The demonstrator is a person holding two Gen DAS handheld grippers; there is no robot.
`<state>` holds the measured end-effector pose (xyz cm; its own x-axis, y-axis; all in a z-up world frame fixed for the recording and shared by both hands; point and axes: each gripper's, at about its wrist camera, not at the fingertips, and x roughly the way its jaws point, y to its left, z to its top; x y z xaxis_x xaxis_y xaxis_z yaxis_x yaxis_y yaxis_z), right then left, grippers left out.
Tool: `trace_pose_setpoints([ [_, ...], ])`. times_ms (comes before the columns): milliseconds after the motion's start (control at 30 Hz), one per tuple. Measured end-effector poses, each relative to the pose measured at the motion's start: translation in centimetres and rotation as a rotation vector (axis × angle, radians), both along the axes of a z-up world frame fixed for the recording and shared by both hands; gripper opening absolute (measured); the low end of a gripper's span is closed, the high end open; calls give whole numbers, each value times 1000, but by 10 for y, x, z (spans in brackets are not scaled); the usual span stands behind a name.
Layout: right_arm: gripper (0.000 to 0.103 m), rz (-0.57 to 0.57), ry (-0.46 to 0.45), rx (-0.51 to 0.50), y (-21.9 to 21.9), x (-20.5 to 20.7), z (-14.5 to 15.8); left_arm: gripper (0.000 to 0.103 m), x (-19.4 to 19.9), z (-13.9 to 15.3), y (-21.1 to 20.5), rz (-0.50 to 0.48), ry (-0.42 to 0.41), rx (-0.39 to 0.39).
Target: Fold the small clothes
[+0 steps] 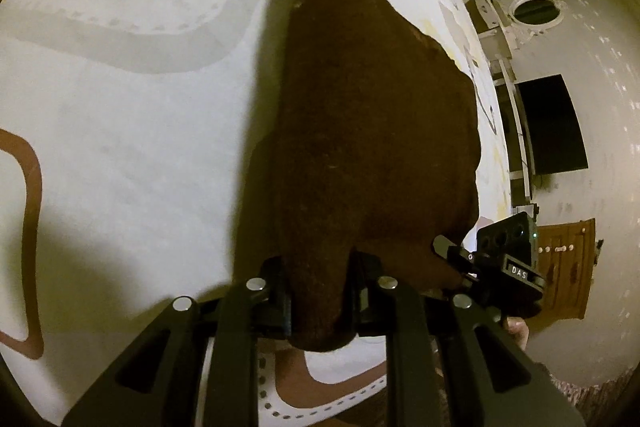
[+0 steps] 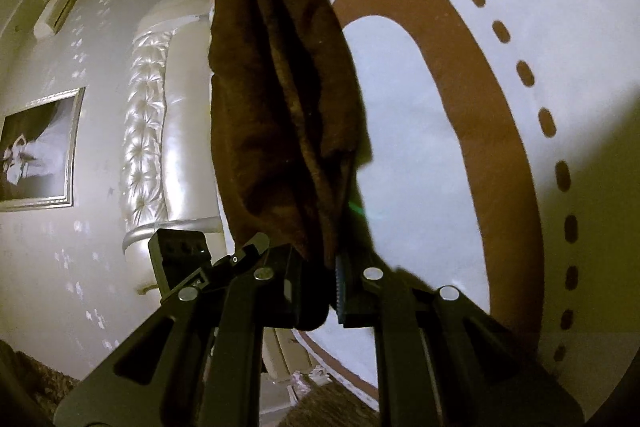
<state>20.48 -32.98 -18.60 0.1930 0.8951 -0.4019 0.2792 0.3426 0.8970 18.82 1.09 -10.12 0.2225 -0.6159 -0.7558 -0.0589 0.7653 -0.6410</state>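
Clearly the fold is mid-way: a small brown garment (image 1: 360, 131) is lifted by two corners above a bed sheet (image 1: 132, 131) printed with grey, brown and yellow loops.

In the left wrist view the sheet fills the left half of the frame, and the cloth hangs through the middle, running from a narrow tip at the top centre down to the bottom centre. There the left hand-held gripper (image 1: 320, 291) is clamped on a bunched corner of it, jaws drawn close with only the thickness of cloth between them. At the lower right of that frame the right hand-held gripper (image 1: 460, 259) shows from the side, its tip at the garment's neighbouring edge.

In the right wrist view a padded cream headboard (image 2: 160, 115) and a framed picture (image 2: 40, 147) take up the left side. The garment (image 2: 276, 99) stands in the centre as several gathered pleats, and the sheet with its brown loop and dashes lies at the right. The right hand-held gripper (image 2: 320, 291) is nearly closed and pinches the lower end of the pleats. Beside it, at the lower left, sits the body of the other tool.

The next move probably calls for both hands to travel together, lay the free end down on the sheet, and bring the held edge over it squarely. Uneven pull would likely skew the fold.
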Motion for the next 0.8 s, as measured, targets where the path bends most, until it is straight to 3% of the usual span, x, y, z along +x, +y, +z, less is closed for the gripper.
trace_pose_setpoints([
  [800, 11, 9, -196, 33, 7, 1, 5, 21, -39, 0, 1, 12, -256, 73],
])
